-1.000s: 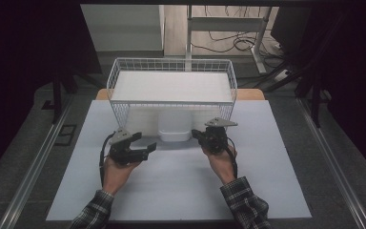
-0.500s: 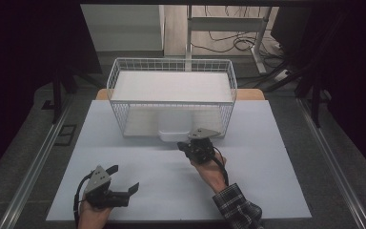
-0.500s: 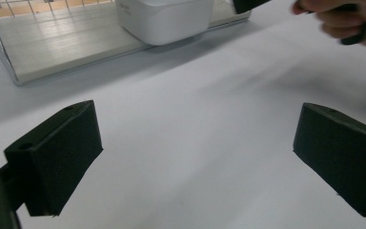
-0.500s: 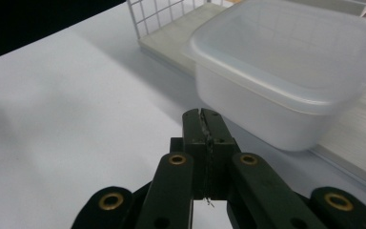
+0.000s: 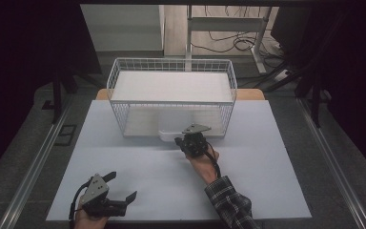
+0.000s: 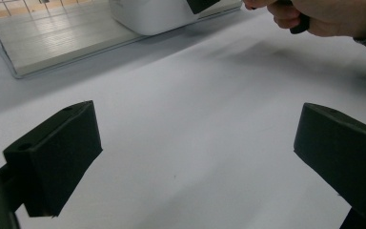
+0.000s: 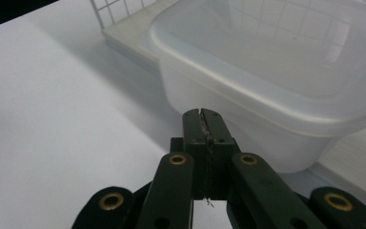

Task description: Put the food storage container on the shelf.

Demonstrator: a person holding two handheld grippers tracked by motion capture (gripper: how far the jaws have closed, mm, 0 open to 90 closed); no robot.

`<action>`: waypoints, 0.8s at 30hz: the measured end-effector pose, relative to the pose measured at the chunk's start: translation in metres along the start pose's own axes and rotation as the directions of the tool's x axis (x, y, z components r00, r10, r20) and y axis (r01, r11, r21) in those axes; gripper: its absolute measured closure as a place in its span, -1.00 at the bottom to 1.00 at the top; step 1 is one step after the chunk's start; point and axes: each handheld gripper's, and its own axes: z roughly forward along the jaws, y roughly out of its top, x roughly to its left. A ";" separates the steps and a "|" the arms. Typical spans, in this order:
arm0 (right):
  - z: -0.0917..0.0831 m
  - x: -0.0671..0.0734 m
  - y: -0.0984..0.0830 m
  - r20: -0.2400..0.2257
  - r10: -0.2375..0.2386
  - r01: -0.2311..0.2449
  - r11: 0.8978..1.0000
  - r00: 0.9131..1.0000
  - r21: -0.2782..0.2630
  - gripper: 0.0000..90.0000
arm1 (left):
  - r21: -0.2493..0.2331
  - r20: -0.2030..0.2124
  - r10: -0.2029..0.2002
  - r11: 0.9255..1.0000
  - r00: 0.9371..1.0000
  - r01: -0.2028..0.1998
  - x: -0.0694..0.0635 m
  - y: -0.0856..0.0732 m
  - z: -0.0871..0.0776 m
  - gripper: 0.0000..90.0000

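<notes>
Since the earlier frames the left claw (image 5: 119, 188) has drawn back from the basket front to the table's near edge at 7 o'clock, its jaws having just been opening with nothing between them; the right claw (image 5: 183, 139) has slid left along the basket front and dipped; left claw now stands wide over bare white table (image 5: 267, 167), pads well apart in the left gripper view, hand gripping the body from below at the bottom edge, jaws aimed toward 2 o'clock; right claw pressed fully together, holding nothing, tips close to the wall of the translucent plastic container (image 7: 276, 86), whether touching I cannot tell; right forearm in a plaid sleeve (image 5: 228, 202) runs from 6 o'clock up toward 12, wrist straight, claw pointing at the basket; container sits at table centre, partly inside the white wire basket (image 5: 171, 64) on its lower shelf, its near end jutting out of the open front; basket stands at 12 o'clock on the table.
</notes>
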 end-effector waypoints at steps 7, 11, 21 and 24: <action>0.007 -0.006 0.007 0.018 -0.009 0.009 1.000 1.000 -0.008 0.99 | -0.002 0.000 -0.002 1.000 1.000 0.002 0.000 0.000 0.000 -0.97; 0.011 -0.009 0.012 0.033 -0.009 0.009 1.000 0.999 -0.011 0.99 | -0.006 -0.003 -0.003 1.000 1.000 0.003 0.001 0.000 0.000 -0.98; 0.023 -0.015 0.022 0.054 -0.011 0.011 1.000 0.998 -0.004 0.99 | -0.007 0.000 -0.013 1.000 1.000 0.013 0.001 0.000 0.000 -0.98; 0.026 -0.017 0.024 0.056 -0.017 0.017 1.000 0.998 0.000 0.99 | -0.007 0.000 -0.011 1.000 1.000 0.011 0.001 0.000 0.000 -0.98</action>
